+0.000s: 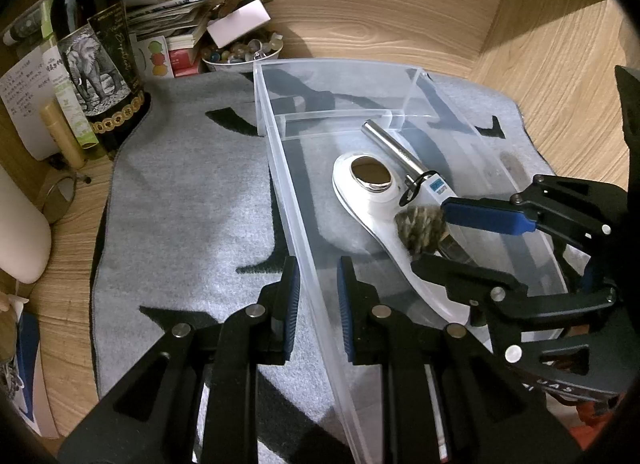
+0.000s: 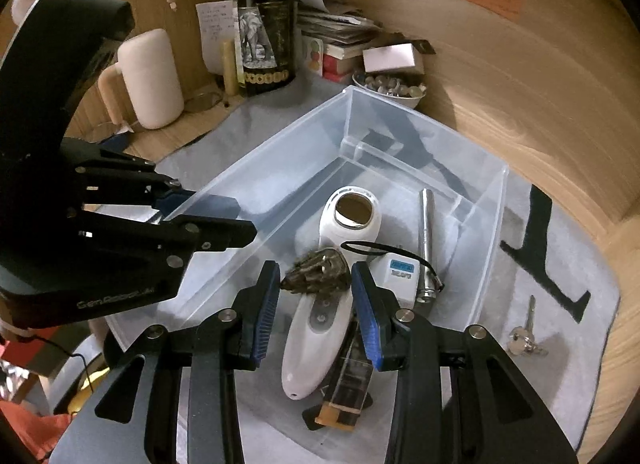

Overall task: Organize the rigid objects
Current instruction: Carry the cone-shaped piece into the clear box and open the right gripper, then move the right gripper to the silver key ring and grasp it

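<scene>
A clear plastic bin (image 1: 280, 167) (image 2: 486, 240) stands on a grey mat (image 1: 180, 203). Inside it lie a white handheld device (image 1: 362, 199) (image 2: 320, 328) with a round metal head, a silver metal tube (image 1: 390, 143) (image 2: 426, 223), a small white gadget (image 2: 400, 272) with a blue label and black strap, and a clear case (image 2: 352, 384). My left gripper (image 1: 318, 288) (image 2: 200, 211) is shut on the bin's near wall, one finger on each side. My right gripper (image 2: 316, 288) (image 1: 430, 234) is shut on a brown pine cone (image 2: 316, 274) (image 1: 420, 225), just above the white device.
A dark wine bottle (image 1: 96, 51) (image 2: 266, 23) with an elephant label stands at the back with papers, books and a bowl of beads (image 1: 240, 51) (image 2: 394, 87). A white mug (image 2: 148, 79) stands left. A key (image 2: 524, 340) lies on the mat right of the bin. Wooden walls enclose the space.
</scene>
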{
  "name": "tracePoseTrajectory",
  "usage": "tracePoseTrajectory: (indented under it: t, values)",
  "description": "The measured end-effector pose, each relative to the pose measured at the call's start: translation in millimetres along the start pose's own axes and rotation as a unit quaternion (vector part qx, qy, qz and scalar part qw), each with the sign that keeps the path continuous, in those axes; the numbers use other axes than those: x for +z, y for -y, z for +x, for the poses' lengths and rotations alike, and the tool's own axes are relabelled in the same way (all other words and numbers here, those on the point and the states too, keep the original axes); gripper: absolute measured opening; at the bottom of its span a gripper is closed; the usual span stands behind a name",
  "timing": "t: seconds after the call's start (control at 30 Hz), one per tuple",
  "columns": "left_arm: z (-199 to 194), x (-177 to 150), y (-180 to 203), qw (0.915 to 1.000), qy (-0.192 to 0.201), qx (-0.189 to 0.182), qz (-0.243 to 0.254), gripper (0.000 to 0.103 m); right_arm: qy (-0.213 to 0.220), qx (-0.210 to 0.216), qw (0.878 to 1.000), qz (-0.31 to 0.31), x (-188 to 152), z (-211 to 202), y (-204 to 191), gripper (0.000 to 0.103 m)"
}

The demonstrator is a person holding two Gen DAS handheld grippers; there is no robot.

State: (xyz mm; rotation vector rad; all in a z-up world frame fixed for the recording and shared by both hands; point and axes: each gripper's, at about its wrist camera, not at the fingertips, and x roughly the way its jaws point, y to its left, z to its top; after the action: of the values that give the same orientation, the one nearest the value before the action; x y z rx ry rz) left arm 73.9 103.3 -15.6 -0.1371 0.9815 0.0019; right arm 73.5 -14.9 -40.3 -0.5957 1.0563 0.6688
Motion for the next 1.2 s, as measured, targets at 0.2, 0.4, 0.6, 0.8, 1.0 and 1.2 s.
tracePoseTrajectory:
  t: [0.2,0.4,0.6,0.8,1.0,1.2]
  values:
    - [0,0,0,1.0000,0.000,0.001,0.001,0.018,0.009,-0.008,1.000,0.006,-1,-5,3,0.043]
    - [0,0,1,1.0000,0.000,0.002,0.000,0.018,0.027,-0.014,0.999,0.015,-1,-17,11,0.047]
    - [0,0,1,1.0000,-0.001,0.002,0.000,0.018,0.053,-0.033,0.998,0.030,-1,-36,23,0.053]
    - [0,1,1,1.0000,-0.002,0.005,0.000,0.018,0.070,-0.049,0.995,0.044,-5,-53,40,0.056]
    - [1,2,1,1.0000,-0.003,0.007,0.000,0.018,0.078,-0.084,0.990,0.078,-14,-70,72,0.057]
    - [1,2,2,1.0000,-0.003,0.007,0.000,0.018,0.059,-0.124,0.983,0.126,-31,-71,114,0.059]
